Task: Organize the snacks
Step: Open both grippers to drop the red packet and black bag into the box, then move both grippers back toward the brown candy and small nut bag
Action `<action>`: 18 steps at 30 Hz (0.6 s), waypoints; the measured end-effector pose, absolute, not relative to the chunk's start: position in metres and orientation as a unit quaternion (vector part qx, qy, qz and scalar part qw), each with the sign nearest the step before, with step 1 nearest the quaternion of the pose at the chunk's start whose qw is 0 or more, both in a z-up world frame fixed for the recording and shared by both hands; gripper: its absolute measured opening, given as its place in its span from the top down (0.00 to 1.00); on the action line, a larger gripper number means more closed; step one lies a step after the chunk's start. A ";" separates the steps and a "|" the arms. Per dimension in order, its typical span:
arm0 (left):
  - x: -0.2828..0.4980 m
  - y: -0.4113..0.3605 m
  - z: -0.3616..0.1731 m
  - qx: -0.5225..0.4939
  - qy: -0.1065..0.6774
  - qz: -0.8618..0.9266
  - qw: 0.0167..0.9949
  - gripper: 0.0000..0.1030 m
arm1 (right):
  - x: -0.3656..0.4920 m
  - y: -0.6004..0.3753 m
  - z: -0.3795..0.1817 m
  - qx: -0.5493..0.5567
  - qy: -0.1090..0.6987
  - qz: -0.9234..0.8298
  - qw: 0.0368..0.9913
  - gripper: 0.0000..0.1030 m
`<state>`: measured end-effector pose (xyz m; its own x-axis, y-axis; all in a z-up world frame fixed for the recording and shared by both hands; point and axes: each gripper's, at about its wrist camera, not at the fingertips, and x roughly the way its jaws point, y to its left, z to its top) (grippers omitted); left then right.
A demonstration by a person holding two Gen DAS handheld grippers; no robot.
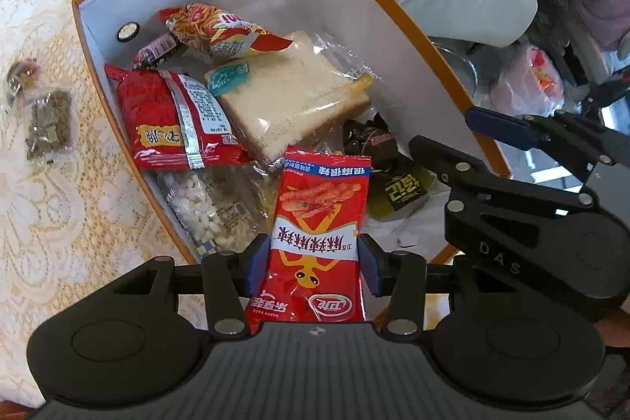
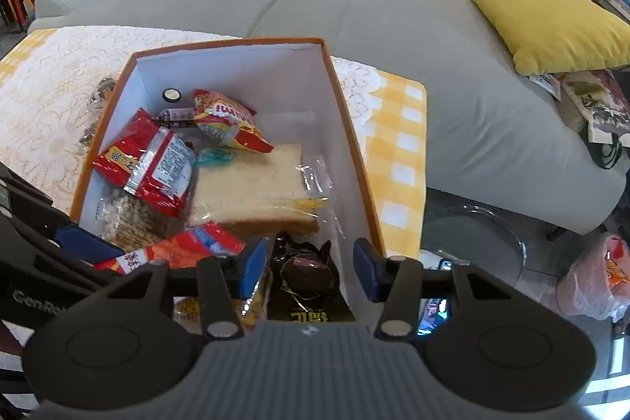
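Observation:
An orange box (image 1: pixel 397 10) with white inner walls stands on the lace-covered table and holds several snacks: red packets (image 1: pixel 165 121), wrapped sliced bread (image 1: pixel 291 97) and a noodle snack bag (image 1: pixel 220 34). My left gripper (image 1: pixel 317 262) is shut on a red snack packet (image 1: pixel 321 207) and holds it over the box's near end. My right gripper (image 2: pixel 309 270) stands open inside the box, its pads on either side of a dark wrapped snack (image 2: pixel 307 272) without touching it. From the left wrist view the right gripper (image 1: pixel 441 130) reaches in over the box's right wall.
A small greenish-brown packet (image 1: pixel 47 124) and another small item (image 1: pixel 19 73) lie on the tablecloth left of the box. A grey sofa (image 2: pixel 354 26) with a yellow cushion (image 2: pixel 551 26) stands behind the table. A plastic bag (image 2: pixel 594 286) sits on the floor at right.

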<state>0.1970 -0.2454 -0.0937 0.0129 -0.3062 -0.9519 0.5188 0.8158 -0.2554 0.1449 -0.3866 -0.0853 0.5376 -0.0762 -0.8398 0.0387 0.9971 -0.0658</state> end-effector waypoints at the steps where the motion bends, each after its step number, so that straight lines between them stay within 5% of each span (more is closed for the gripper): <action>1: 0.196 -0.247 -0.094 0.090 0.636 -0.294 0.708 0.47 | 0.145 -0.387 -0.086 -0.018 0.481 -0.035 0.876 0.53; 6: 0.196 -0.244 -0.095 0.088 0.637 -0.291 0.708 0.37 | 0.141 -0.388 -0.090 -0.019 0.489 -0.040 0.871 0.53; 18: 0.190 -0.222 -0.060 0.081 0.595 -0.299 0.741 0.34 | 0.129 -0.369 -0.096 -0.022 0.502 -0.015 0.864 0.53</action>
